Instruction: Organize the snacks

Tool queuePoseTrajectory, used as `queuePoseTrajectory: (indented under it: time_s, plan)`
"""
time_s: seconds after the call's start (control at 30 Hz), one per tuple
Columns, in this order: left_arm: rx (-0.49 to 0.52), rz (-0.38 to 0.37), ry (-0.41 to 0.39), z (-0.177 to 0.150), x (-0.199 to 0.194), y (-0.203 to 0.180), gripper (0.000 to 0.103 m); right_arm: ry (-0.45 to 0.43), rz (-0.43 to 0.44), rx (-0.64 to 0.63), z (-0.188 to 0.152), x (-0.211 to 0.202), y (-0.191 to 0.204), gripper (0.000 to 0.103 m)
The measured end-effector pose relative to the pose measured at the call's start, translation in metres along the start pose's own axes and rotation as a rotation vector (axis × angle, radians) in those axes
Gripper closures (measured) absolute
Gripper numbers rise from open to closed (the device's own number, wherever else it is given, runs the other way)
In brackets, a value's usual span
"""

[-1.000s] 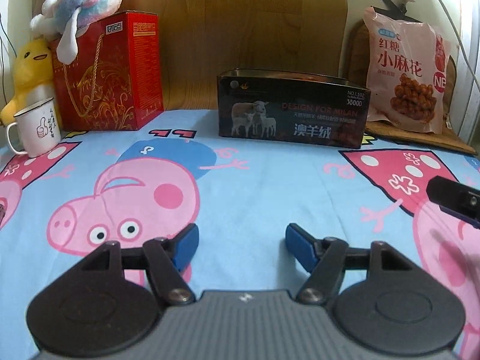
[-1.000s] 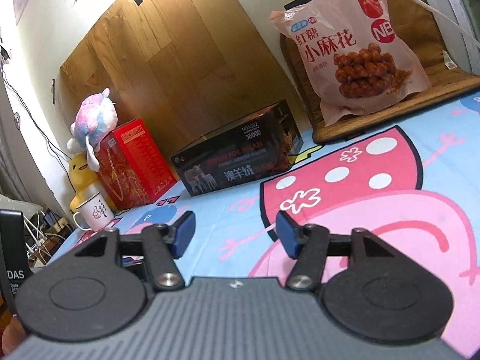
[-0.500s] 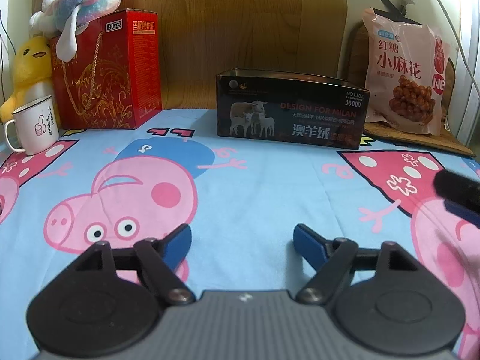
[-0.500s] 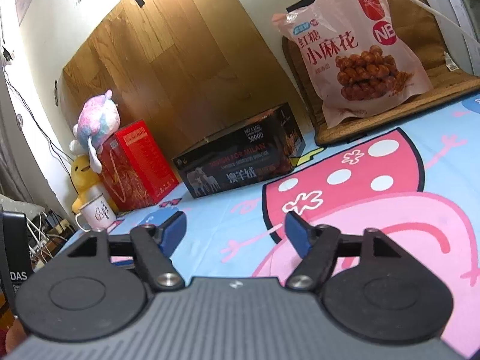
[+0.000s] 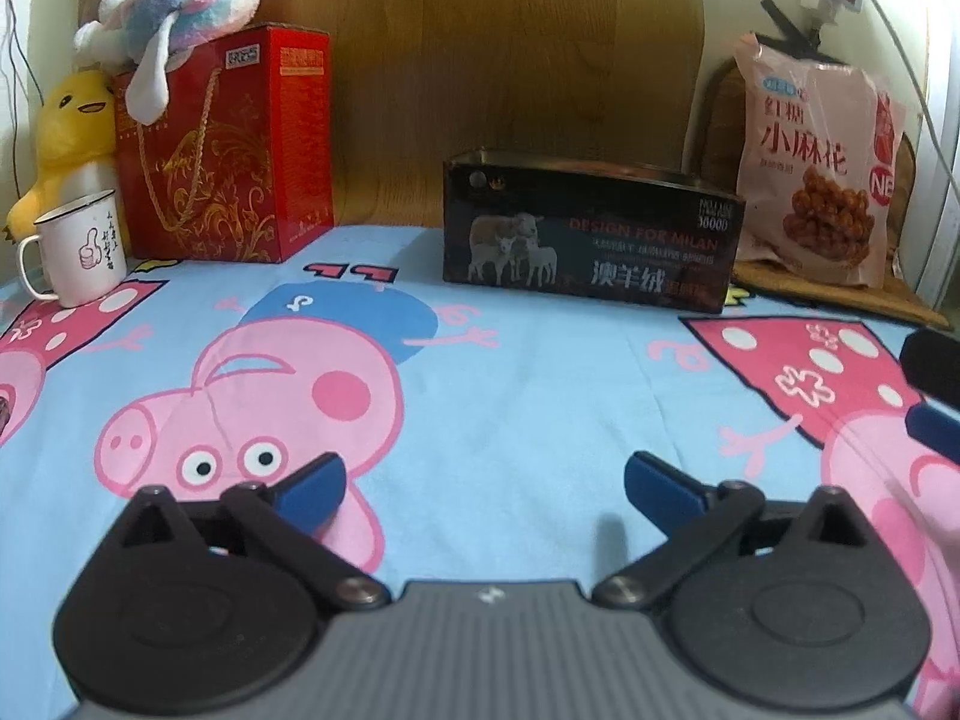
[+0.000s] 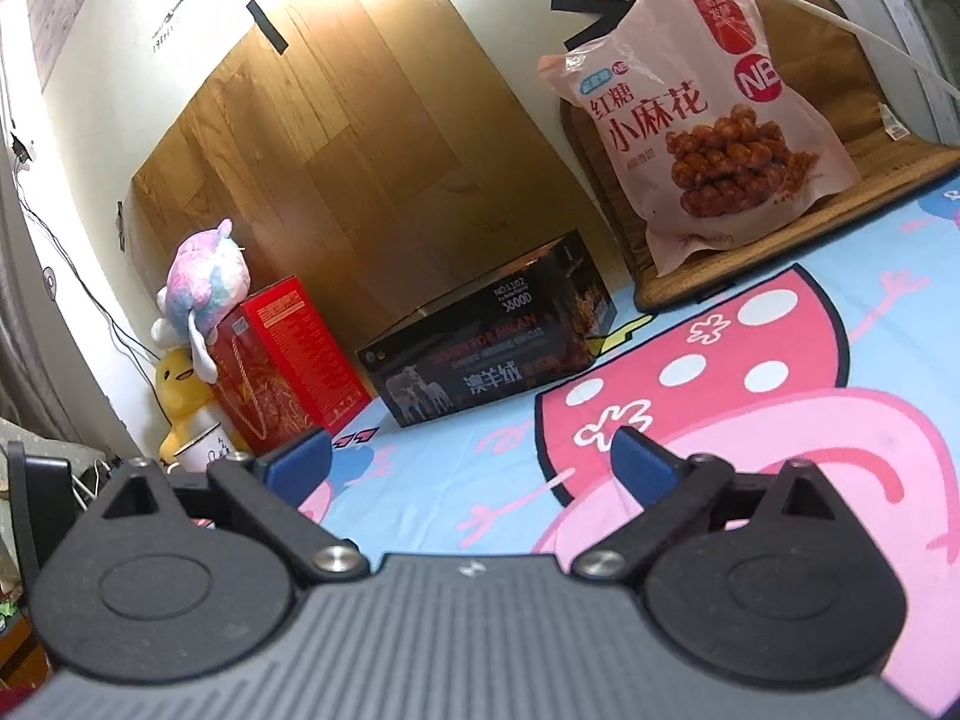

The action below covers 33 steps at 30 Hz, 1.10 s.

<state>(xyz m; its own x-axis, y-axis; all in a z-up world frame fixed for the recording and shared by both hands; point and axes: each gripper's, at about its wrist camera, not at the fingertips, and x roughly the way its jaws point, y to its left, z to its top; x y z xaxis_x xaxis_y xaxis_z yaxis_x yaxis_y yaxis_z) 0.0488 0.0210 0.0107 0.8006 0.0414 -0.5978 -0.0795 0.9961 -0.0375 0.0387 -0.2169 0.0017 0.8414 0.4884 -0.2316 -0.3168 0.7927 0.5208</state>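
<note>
Both the left gripper (image 5: 483, 483) and right gripper (image 6: 471, 459) are opening their blue-padded jaws wider than a second ago, nothing between them, readying a first grasp, while the pink snack bag (image 6: 699, 114) leans against the wall beside the open black box (image 5: 591, 237).

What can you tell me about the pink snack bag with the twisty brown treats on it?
The pink snack bag looks like shiny plastic, puffy and sealed. It shows red Chinese writing, a round red badge and brown twisted snacks. It stands upright, leaning back against a brown woven mat at the wall, its bottom resting on that mat beside the dark box. No claw touches it.
</note>
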Motion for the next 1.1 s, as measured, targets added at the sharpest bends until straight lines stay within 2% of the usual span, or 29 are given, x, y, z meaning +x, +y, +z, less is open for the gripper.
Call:
queuePoseTrajectory:
  time_s: [0.43, 0.63, 0.83, 1.1]
  plan:
    - [-0.001, 0.001, 0.006, 0.000, 0.001, 0.000, 0.000, 0.041, 0.009, -0.016, 0.000, 0.003, 0.001, 0.000]
    - [0.009, -0.049, -0.059, -0.003, -0.009, -0.001, 0.000, 0.048, 0.014, -0.020, 0.000, 0.004, 0.001, 0.000]
    - [0.040, -0.070, -0.072, -0.004, -0.012, -0.007, 0.000, 0.048, 0.015, -0.013, 0.000, 0.004, 0.000, 0.000]
    - [0.003, -0.094, -0.100, -0.006, -0.015, -0.001, 0.000, 0.045, 0.016, -0.003, 0.000, 0.003, -0.001, 0.000]
